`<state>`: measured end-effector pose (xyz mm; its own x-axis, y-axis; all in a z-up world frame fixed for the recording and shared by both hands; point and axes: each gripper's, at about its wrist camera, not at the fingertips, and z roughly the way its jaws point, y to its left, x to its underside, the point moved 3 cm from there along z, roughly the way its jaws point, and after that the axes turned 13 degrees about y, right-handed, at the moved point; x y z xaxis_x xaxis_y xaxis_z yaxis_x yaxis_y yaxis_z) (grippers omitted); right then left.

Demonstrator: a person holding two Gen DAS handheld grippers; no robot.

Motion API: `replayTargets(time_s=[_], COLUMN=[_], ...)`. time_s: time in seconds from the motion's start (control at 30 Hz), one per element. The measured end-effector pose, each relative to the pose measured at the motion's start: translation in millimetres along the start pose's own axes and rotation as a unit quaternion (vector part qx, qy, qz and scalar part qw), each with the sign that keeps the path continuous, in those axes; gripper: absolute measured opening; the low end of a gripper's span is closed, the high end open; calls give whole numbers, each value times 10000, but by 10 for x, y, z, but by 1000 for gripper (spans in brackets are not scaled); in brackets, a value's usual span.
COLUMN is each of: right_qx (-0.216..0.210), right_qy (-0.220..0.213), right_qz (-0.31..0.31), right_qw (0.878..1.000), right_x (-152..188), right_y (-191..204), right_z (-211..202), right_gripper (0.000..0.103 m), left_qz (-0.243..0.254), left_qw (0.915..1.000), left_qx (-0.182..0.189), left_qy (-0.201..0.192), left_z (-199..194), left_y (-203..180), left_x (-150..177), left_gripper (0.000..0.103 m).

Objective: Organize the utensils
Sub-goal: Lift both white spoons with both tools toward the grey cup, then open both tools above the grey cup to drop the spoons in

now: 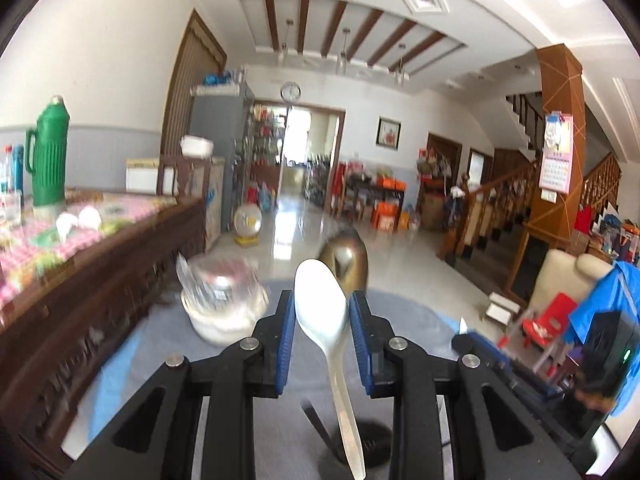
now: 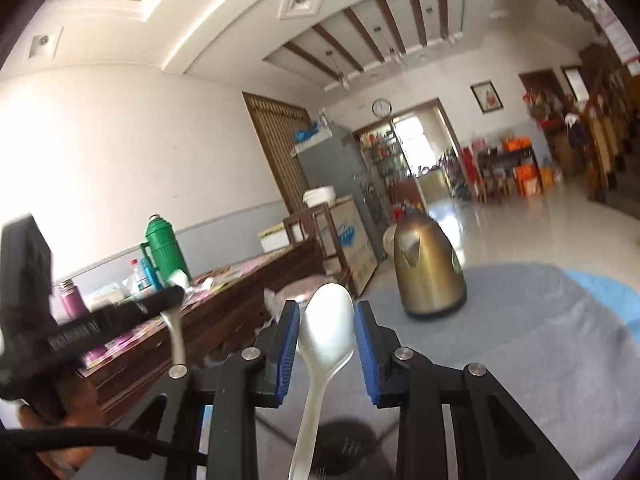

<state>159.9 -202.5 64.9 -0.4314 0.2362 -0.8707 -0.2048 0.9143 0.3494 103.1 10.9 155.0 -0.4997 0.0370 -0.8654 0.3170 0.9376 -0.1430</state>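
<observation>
My left gripper [image 1: 322,312] is shut on the bowl of a steel spoon [image 1: 324,320], held upright with its handle hanging down over a dark round holder [image 1: 360,438] on the grey table cloth. My right gripper [image 2: 327,320] is shut on the bowl of a white spoon [image 2: 326,328], handle hanging down above the same dark holder [image 2: 344,446]. The left gripper also shows at the left of the right wrist view [image 2: 80,320], with the steel spoon's handle [image 2: 176,336] below it.
A gold kettle [image 2: 428,276] stands on the round grey table [image 2: 540,340]. A lidded white bowl in plastic [image 1: 222,304] sits at its left. A wooden sideboard [image 1: 100,280] with a green thermos [image 1: 50,152] runs along the left wall.
</observation>
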Motion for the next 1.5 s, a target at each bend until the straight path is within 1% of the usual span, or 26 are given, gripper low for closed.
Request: replayTargets(time_s=[0.07, 0.1, 0.17, 0.23, 0.3, 0.37, 0.47, 0.57, 0.63, 0.73, 0.87, 1.0, 1.1, 1.13, 1.2, 1.27, 1.37, 1.5], right_qx=[110, 203, 375, 537, 638, 781, 925, 936, 971, 897, 784, 739, 705, 686, 675, 651, 700, 765], right_qy=[-18, -10, -5, 11, 67, 109, 190, 327, 376, 448, 425, 166, -129, -217, -316, -349, -407, -401], right_qz=[-75, -129, -211, -281, -366, -510, -740, -892, -955, -883, -722, -458, -169, -68, 56, 132, 187, 365], right_qw=[9999, 9997, 9991, 9982, 9973, 9956, 9928, 9911, 9900, 9910, 9934, 9961, 9973, 9974, 9972, 9972, 9965, 9956], right_x=[-13, -14, -3, 1, 55, 115, 215, 306, 358, 394, 357, 265, 207, 187, 159, 144, 156, 209], right_y=[68, 100, 155, 137, 123, 93, 115, 137, 132, 69, 32, -62, -165, -208, -269, -322, -412, -597], right_z=[10, 111, 235, 368, 461, 535, 659, 725, 711, 614, 442, 100, -184, -287, -425, -539, -707, -883], right_gripper=[30, 30, 30, 30, 30, 30, 30, 31, 32, 32, 33, 33, 33, 33, 33, 33, 33, 33], left_qz=[-6, -48, -307, -598, -876, -1077, -1226, -1219, -1176, -1056, -925, -924, -836, -790, -700, -644, -531, -488], left_qw=[9999, 9997, 9993, 9981, 9957, 9934, 9917, 9922, 9929, 9943, 9950, 9944, 9955, 9960, 9972, 9978, 9978, 9960], left_qx=[-95, -138, -171, -170, -274, -285, -260, -230, -166, -1, 280, 394, 310, 279, 59, -63, -366, -644], left_qy=[-141, -175, -143, -24, 130, 268, 301, 131, 20, -122, -257, -318, -335, -298, -239, -126, 133, 386], left_z=[13, 40, 152, 280, 393, 460, 428, 259, 160, 22, -93, -140, -81, 0, 156, 316, 652, 912], left_y=[99, 170, 396, 608, 808, 932, 970, 833, 728, 545, 371, 261, 135, 66, -36, -129, -259, -290], left_x=[-132, -184, -255, -235, -116, 36, 252, 426, 444, 452, 333, 254, 226, 215, 220, 236, 249, 322], left_gripper=[29, 29, 29, 29, 29, 29, 29, 29, 29, 29, 29, 29, 29, 29, 29, 29, 29, 29])
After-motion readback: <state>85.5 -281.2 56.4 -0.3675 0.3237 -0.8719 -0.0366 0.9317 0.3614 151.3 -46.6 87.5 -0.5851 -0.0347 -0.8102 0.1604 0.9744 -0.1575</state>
